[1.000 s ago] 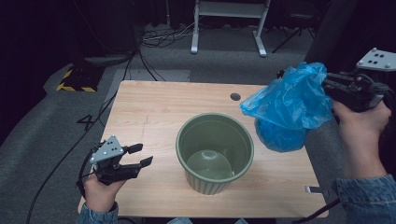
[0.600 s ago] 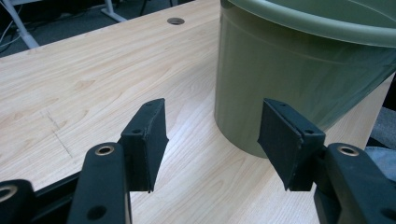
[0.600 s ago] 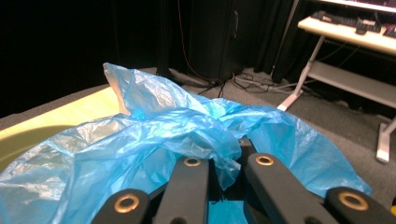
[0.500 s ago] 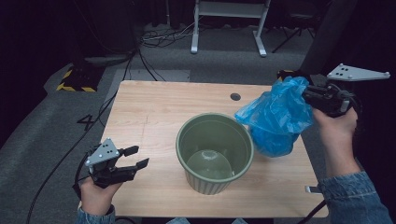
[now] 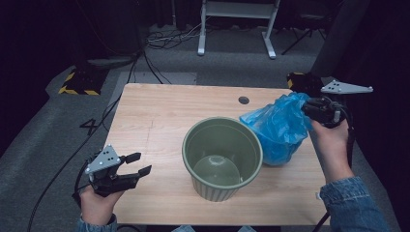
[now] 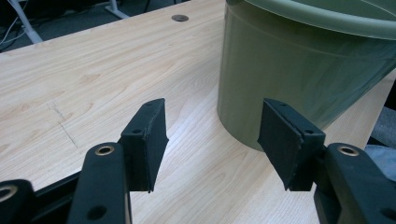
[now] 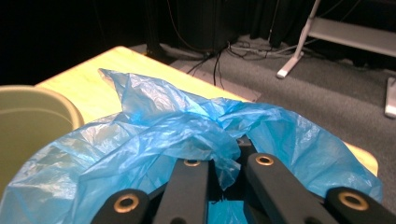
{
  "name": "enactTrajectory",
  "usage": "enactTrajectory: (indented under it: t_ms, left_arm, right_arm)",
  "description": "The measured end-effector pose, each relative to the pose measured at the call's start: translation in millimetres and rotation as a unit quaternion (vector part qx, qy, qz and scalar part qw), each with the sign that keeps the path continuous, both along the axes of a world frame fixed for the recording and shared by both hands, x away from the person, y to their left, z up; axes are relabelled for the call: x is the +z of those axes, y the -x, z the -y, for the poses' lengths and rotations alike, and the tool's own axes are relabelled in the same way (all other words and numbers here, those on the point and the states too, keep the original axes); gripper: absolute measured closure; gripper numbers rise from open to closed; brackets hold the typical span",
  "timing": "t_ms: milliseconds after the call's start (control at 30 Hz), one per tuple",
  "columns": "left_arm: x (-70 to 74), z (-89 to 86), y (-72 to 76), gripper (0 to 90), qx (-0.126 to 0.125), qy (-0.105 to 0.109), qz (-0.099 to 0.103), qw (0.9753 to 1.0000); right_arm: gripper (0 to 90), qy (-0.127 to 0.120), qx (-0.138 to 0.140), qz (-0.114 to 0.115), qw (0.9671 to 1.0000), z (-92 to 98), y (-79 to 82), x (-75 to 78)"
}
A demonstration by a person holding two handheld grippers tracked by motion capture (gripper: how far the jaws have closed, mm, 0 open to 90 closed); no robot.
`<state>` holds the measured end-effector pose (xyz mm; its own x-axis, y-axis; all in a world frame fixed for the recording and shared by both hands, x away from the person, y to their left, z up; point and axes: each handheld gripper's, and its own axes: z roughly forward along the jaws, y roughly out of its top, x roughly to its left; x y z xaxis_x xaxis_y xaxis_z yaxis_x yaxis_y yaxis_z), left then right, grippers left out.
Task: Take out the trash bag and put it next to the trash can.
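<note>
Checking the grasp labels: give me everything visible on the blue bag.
The blue bag is thin, crinkled, translucent plastic, bunched and puffed. The right gripper is shut on a gathered fold at its upper edge. Its bulk hangs beside the green bin, against its rim, its bottom low over the table near the right edge.
</note>
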<state>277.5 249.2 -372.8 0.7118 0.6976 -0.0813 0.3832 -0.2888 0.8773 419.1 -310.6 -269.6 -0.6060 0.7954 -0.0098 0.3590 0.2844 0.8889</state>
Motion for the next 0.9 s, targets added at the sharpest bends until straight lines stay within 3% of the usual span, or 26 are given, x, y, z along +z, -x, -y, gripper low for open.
enactTrajectory:
  t_ms: [300, 433, 533, 567, 600, 633, 667, 900]
  left_arm:
    - [-1.1, 0.8, -0.5, 41.8, 0.001, 0.001, -0.004, 1.0000]
    - [-1.8, 1.0, -1.7, 41.8, 0.000, 0.000, -0.004, 1.0000]
    - [-3.3, 1.3, -3.3, 41.7, -0.001, -0.004, -0.007, 1.0000]
    - [-3.3, 1.3, -3.3, 41.7, -0.001, -0.004, -0.007, 1.0000]
    - [-3.8, 1.7, -3.3, 41.7, 0.001, -0.001, -0.009, 1.0000]
    - [-3.8, 1.7, -3.3, 41.7, 0.001, -0.001, -0.009, 1.0000]
    - [-3.7, 1.8, -3.7, 41.7, 0.000, -0.001, -0.008, 1.0000]
    - [-4.5, 4.1, -5.3, 41.6, -0.002, -0.004, -0.010, 0.9999]
  right_arm:
    - [89.2, 0.005, -0.002, -0.025, 0.9997, 3.1, -4.4, -30.0]
    - [88.7, 0.004, 0.003, -0.029, 0.9996, 2.9, -3.5, -35.4]
    - [76.6, 0.001, 0.009, -0.027, 0.9996, 2.0, 0.0, -37.1]
    - [76.6, 0.001, 0.009, -0.027, 0.9996, 2.0, 0.0, -37.1]
    - [63.6, -0.006, 0.013, -0.031, 0.9994, 3.6, 2.5, -36.2]
    - [63.6, -0.006, 0.013, -0.031, 0.9994, 3.6, 2.5, -36.2]
    - [56.8, -0.006, 0.011, -0.030, 0.9995, 5.8, 7.5, -34.3]
    - [46.7, -0.011, 0.011, -0.023, 0.9996, 16.9, 28.2, -27.1]
